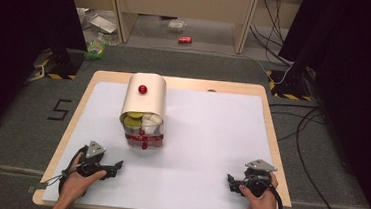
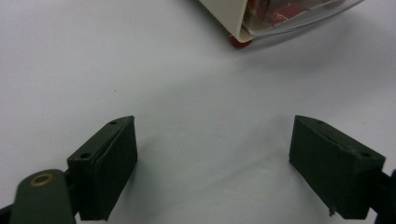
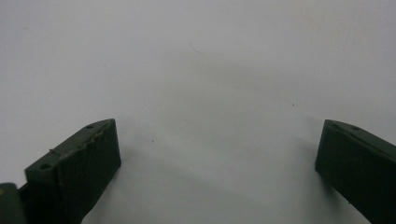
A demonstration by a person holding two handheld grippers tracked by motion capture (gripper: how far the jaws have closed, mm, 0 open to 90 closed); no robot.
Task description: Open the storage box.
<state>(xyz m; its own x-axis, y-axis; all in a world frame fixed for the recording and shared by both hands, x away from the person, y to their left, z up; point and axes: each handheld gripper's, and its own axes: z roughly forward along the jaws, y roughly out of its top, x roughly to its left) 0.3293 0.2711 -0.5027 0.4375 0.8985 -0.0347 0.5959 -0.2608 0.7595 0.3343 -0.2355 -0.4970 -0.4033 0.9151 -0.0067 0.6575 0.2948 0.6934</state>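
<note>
A cream box [image 1: 145,99] with a rounded lid and a red knob [image 1: 142,89] stands on the white table sheet [image 1: 206,136], left of centre. Its front is open and shows yellow-green [image 1: 133,120] and white pieces [image 1: 151,124] behind a clear flap with a red knob [image 1: 144,145]. My left gripper [image 1: 117,167] rests open near the front left edge and points right; in the left gripper view its jaws [image 2: 215,140] stand wide apart over bare sheet, with the box's corner [image 2: 229,18] ahead. My right gripper [image 1: 229,180] lies open at the front right, pointing left, with nothing between its fingers [image 3: 217,149].
The table's wooden rim [image 1: 271,136] frames the sheet. On the floor beyond lie a red can [image 1: 185,40], a green bag [image 1: 96,49] and cables [image 1: 302,128]. Black stands [image 1: 66,60] flank the far corners.
</note>
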